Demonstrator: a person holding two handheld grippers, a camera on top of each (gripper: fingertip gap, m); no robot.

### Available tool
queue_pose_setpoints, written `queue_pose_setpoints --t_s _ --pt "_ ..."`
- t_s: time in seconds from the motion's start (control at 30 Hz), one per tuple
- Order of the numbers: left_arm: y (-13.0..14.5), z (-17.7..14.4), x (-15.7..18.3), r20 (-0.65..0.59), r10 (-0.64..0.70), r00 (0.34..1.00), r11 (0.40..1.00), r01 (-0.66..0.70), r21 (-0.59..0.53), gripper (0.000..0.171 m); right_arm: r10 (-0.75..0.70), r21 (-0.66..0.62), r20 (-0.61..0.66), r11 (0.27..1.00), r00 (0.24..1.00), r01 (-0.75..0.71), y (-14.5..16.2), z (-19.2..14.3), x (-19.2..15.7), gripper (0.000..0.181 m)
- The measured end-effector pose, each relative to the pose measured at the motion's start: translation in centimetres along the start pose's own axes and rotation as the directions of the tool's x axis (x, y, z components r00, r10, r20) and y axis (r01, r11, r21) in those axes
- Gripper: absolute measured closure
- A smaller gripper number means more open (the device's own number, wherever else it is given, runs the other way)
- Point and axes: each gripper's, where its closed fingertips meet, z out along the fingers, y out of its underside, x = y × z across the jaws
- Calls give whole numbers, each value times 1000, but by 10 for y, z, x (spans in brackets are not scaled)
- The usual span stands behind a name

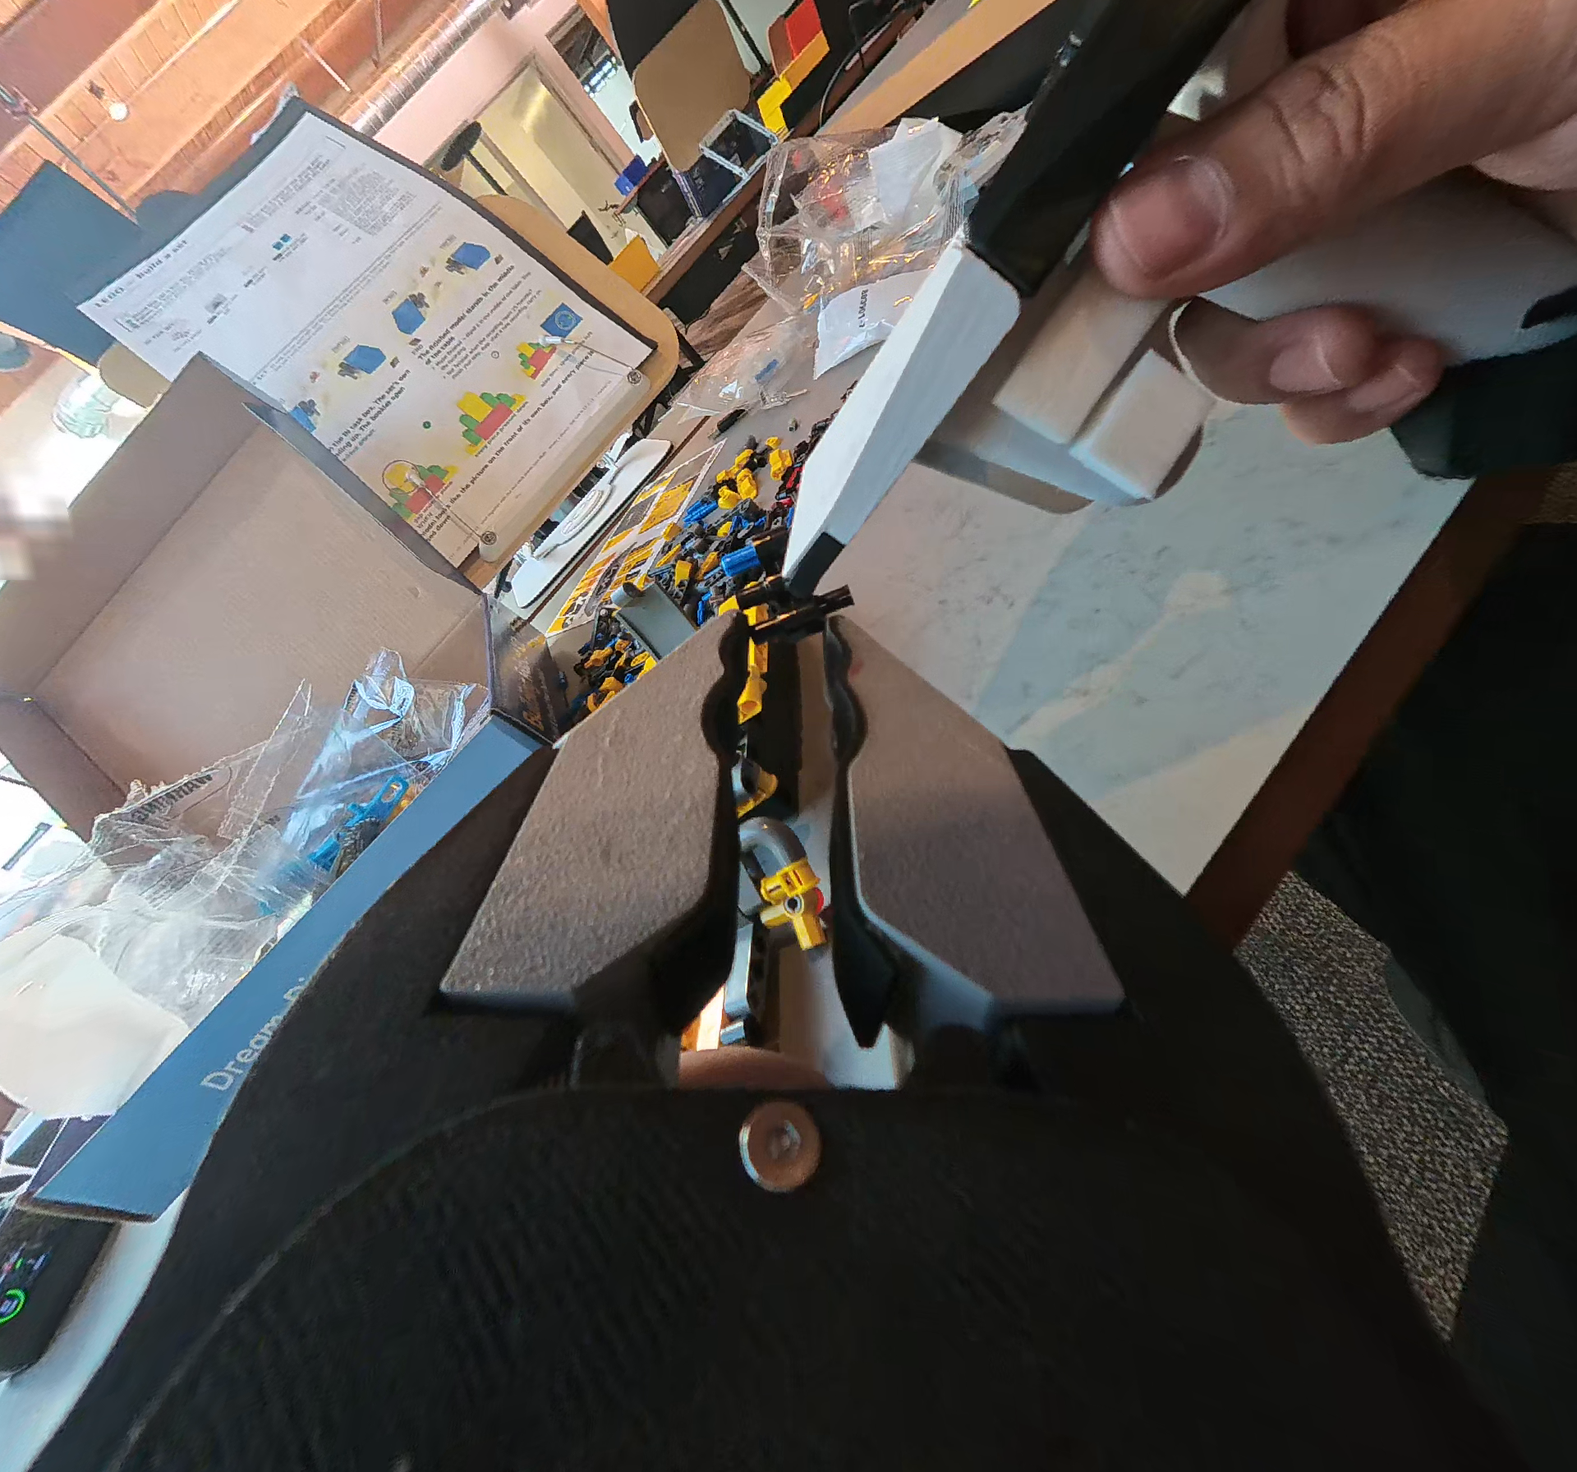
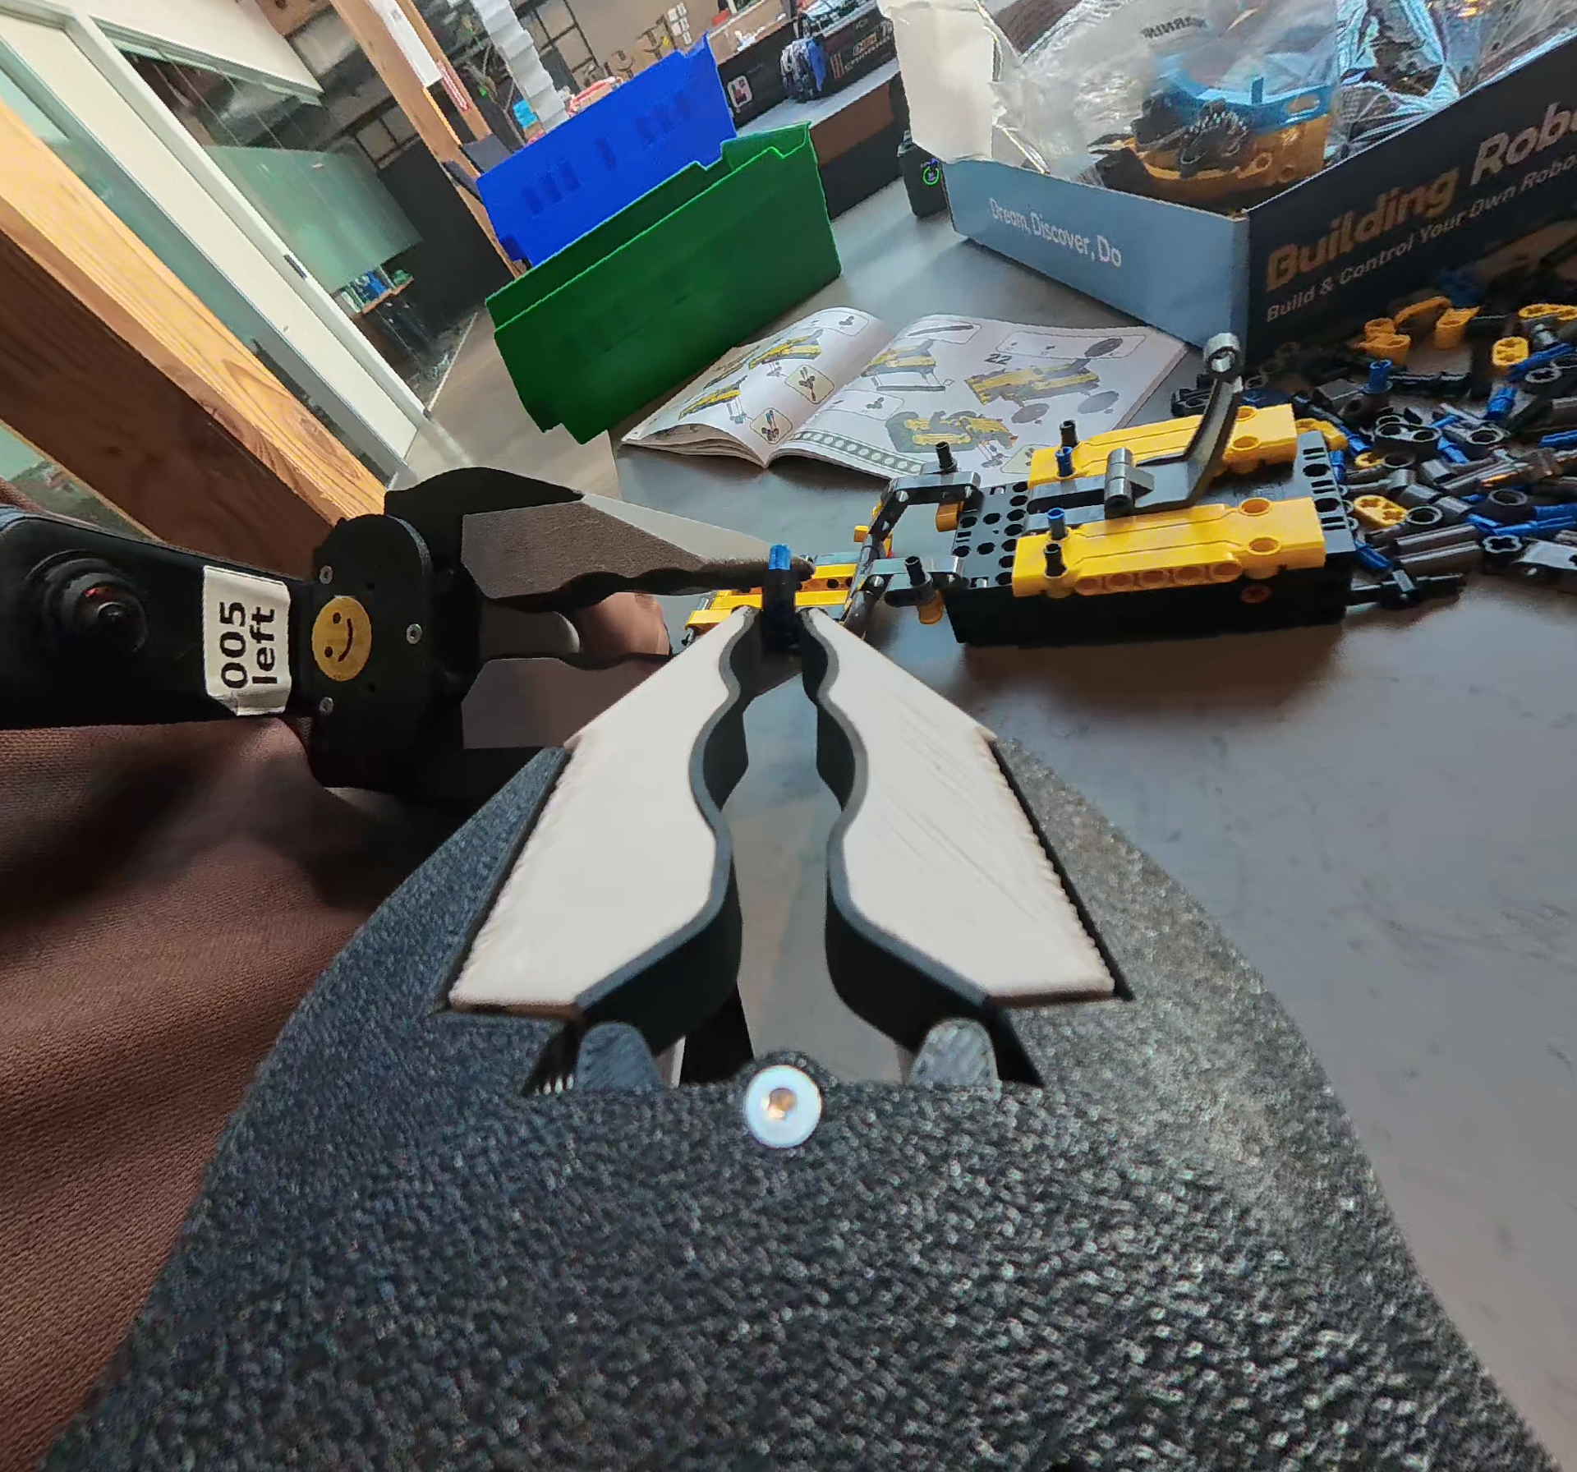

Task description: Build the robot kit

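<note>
Right gripper, white-fingered, lies nearest the lens in its own view, jaws closed to a narrow slit at the tips and pinching a small black connector with a blue pin upright between them. Left gripper, dark-fingered, has its jaws nearly closed on a yellow and black strip of the brick model; the pinched connector shows as a black peg just at its tips, touching the strip. In the right wrist view the left gripper comes in from the left, tips meeting the right gripper's tips over the model's near end. Model rests on the grey tabletop, well forward of the edge. Behind it an open cardboard box holds crumpled clear bags with blue and yellow parts inside. Loose yellow, blue and black parts are heaped right of the model, touching it. Open instruction booklet lies beyond, beside a green bin and a blue bin. Printed sheet stands propped against the box lid
</note>
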Motion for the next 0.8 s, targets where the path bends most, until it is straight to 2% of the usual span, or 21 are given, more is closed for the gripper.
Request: queue_pose_setpoints --t_s 0.1,0.2,0.37,0.43,0.57,0.67,0.8 --pt "0 -1 0 1 -13 1000 1000 13 1 158 -41 -5 -18 999 999 41 0 0 -1 178" --pt "5 -1 5 -55 -106 993 994 105 -31 156 -125 -54 -93 991 988 121 4 1 4 178" --pt "16 -12 -5 -131 -297 946 951 282 -125 141 -175 -156 -169 976 970 149 15 4 20 178" --pt "29 -13 -19 -147 -356 923 923 323 -207 131 -181 -227 -188 964 965 137 22 9 28 178" --pt "58 -6 -41 -224 -495 839 832 384 -400 107 -194 -349 -197 930 961 116 34 24 43 178" --pt "71 2 -45 -281 -546 789 795 382 -472 102 -221 -392 -202 911 954 128 36 34 50 178" --pt "81 5 -32 -381 -639 668 734 380 -563 95 -240 -420 -205 897 949 136 38 39 55 178"
